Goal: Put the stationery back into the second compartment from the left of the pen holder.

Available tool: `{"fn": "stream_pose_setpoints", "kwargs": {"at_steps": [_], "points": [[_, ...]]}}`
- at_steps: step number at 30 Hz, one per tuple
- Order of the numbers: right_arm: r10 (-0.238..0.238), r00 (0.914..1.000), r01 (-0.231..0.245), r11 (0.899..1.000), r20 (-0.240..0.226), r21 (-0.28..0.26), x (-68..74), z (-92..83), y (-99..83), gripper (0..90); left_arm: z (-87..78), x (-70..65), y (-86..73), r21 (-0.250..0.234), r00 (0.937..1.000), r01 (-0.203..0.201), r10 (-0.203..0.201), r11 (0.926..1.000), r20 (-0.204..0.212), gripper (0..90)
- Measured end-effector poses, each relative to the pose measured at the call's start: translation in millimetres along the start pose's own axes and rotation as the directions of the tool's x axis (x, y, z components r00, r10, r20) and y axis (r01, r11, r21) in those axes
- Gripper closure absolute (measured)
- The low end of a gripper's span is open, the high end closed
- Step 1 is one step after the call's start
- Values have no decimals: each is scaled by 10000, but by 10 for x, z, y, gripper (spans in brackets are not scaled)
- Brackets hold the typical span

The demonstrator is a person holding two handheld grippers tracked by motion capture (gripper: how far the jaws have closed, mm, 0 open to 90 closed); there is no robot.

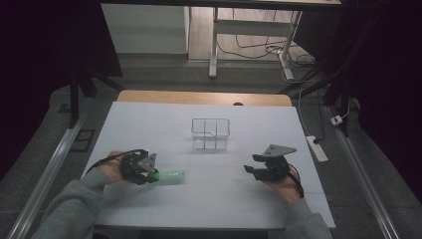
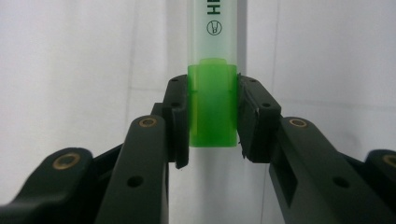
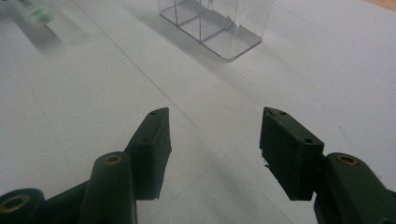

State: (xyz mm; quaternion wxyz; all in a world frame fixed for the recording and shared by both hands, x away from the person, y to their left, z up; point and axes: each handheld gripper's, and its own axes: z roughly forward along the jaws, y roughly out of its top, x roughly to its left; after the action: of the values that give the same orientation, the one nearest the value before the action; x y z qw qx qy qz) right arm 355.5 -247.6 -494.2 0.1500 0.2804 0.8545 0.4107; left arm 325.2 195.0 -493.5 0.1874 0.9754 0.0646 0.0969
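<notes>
The left gripper (image 1: 152, 172) is clamped on a green highlighter (image 1: 169, 175), its two black pads pressed against either side of the pen's green end; in the left gripper view the pen (image 2: 212, 93) runs straight away from the jaws, its pale frosted barrel carrying dark printed letters and a small round mark (the lettering is cut off at the top edge). From above, the highlighter points out from the gripper toward the middle of the table, lying roughly level over the white table top (image 1: 209, 199); whether it touches the surface I cannot tell. It appears blurred there.

The right gripper (image 1: 251, 165) sits on the other side of the table, well apart from the highlighter, and its jaws stand open with nothing between them (image 3: 215, 135); only bare white table shows in the gap.

A clear plastic box (image 1: 210, 133) with inner dividers stands upright on the table between the two hands and farther from the person. In the right gripper view the box (image 3: 219, 23) is ahead of the open jaws, and the highlighter (image 3: 35, 11) shows at the top left corner, blurred. Grey sleeves (image 1: 69, 209) come in from the bottom edge
</notes>
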Motion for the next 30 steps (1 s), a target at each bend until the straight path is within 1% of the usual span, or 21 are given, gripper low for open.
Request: {"fn": "stream_pose_setpoints", "kwargs": {"at_steps": [1, 2, 3, 4, 6, 8, 10, 14, 17, 19, 21, 24, 26, 30], "points": [[-10, 10000, 10, 10000, -15, 0, 3, 0, 2, 428, 0, -19, 8, -161, 9998, 203, -205, 9997, -65, 666], [-13, 10000, 13, 10000, -37, -14, 5, 3, 3, 428, -8, -25, 17, -151, 9998, 155, -157, 9998, -134, 667], [-36, 10000, 36, 10000, -22, 22, 7, 0, 5, 427, 0, -45, 23, -329, 9990, 373, -381, 9988, -224, 667], [-55, 10000, 55, 10000, -33, 16, 7, 0, 5, 427, 0, -52, 33, -317, 9984, 514, -521, 9982, -235, 667], [-48, 9999, 48, 10000, -92, -31, 13, -4, 10, 426, 1, -73, 57, -317, 9978, 562, -572, 9979, -331, 667], [-110, 9999, 109, 9999, -132, -65, 24, -6, 21, 422, -3, -92, 87, -500, 9969, 682, -701, 9964, -357, 667], [-159, 9997, 158, 9998, -172, -88, 44, -7, 38, 417, -4, -106, 122, -673, 9960, 824, -845, 9943, -287, 667], [-381, 9985, 376, 9992, -389, -129, 108, -4, 94, 405, 24, -122, 212, -711, 9932, 1103, -1125, 9914, -285, 666], [-593, 9966, 584, 9981, -563, -190, 168, 10, 146, 395, 46, -128, 290, -744, 9918, 1233, -1255, 9896, -259, 667], [-741, 9949, 730, 9972, -689, -181, 208, 27, 183, 386, 64, -136, 349, -706, 9916, 1229, -1254, 9899, -314, 667], [-840, 9930, 824, 9964, -828, -224, 248, 51, 216, 377, 83, -145, 414, -646, 9925, 1172, -1192, 9910, -286, 667], [-995, 9898, 987, 9950, -1018, -126, 304, 94, 263, 367, 124, -164, 516, -607, 9936, 1106, -1119, 9920, -174, 667], [-1124, 9871, 1129, 9936, -1137, -28, 341, 127, 288, 363, 151, -176, 580, -545, 9950, 972, -982, 9938, -169, 667], [-1358, 9814, 1389, 9902, -1355, 129, 421, 202, 317, 344, 179, -183, 681, -584, 9955, 937, -944, 9939, -105, 667]]}}
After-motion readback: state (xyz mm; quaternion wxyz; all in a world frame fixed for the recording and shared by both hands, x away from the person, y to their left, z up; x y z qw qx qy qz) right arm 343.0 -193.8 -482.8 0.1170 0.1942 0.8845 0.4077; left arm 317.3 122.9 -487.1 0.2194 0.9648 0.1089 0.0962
